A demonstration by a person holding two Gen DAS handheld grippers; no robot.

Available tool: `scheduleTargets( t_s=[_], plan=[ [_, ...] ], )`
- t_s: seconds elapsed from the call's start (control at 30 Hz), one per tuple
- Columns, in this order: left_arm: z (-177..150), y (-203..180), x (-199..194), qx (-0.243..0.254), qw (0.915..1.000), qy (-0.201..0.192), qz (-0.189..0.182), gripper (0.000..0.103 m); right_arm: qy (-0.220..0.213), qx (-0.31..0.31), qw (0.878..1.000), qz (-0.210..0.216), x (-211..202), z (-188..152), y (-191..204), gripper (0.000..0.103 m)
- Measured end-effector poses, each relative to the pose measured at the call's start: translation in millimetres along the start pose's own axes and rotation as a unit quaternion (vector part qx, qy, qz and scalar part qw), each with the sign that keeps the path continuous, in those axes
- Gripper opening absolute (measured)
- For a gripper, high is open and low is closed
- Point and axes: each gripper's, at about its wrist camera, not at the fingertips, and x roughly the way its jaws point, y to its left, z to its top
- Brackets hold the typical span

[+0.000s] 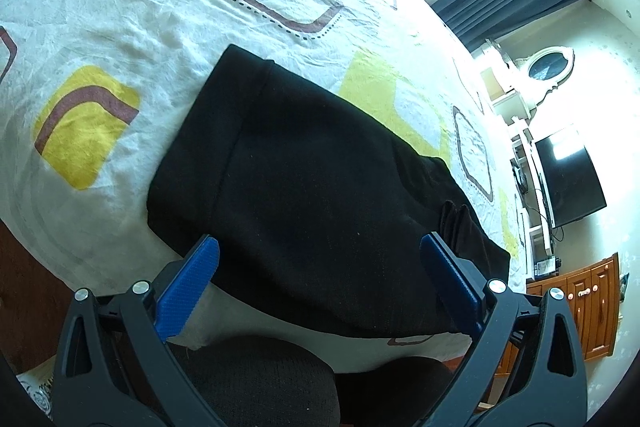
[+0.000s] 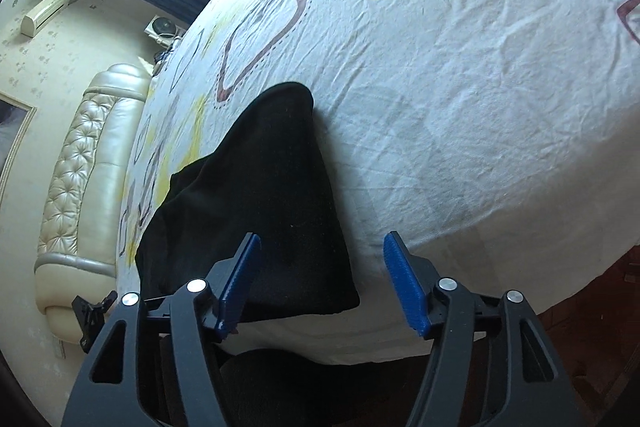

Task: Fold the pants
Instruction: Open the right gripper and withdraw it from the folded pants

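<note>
Covering most of both frames, the bed (image 1: 168,27) carries the black pants (image 1: 320,179) at lower centre, already folded into a compact stack; left tool (image 1: 320,267) and right tool (image 2: 322,267) stand apart, clamping nothing; folding appears finished; next calls only for smoothing or withdrawal.

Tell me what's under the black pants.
The pants lie on a white patterned bedsheet; its yellow and brown shapes show around them. What the sheet looks like beneath them is covered.
</note>
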Motion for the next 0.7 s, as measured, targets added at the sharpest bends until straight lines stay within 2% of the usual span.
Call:
scheduleTargets(
  t_s=[0.1,0.2,0.3,0.4,0.57,0.7],
  plan=[
    [15,18,-14,-0.016,0.9995,-0.014,-0.022,0.100,-0.026,-0.009,1.000,-0.013,-5,0,18,0.068],
    [31,49,-24,-0.056,0.9968,-0.018,-0.054,0.100,-0.068,-0.044,0.996,-0.041,-11,-2,46,0.068],
    [43,88,-26,-0.116,0.9884,-0.015,-0.096,0.100,-0.104,-0.058,0.992,-0.039,-14,-10,75,0.071],
    [50,115,-17,-0.156,0.9798,-0.001,-0.126,0.100,-0.114,-0.069,0.991,-0.023,-10,-22,96,0.072],
    [55,120,4,-0.137,0.9745,0.033,-0.174,0.100,-0.096,-0.105,0.990,-0.006,13,-47,130,0.072],
    [56,116,17,-0.112,0.9790,0.050,-0.163,0.100,-0.074,-0.135,0.988,-0.004,29,-64,149,0.072]
  ],
)
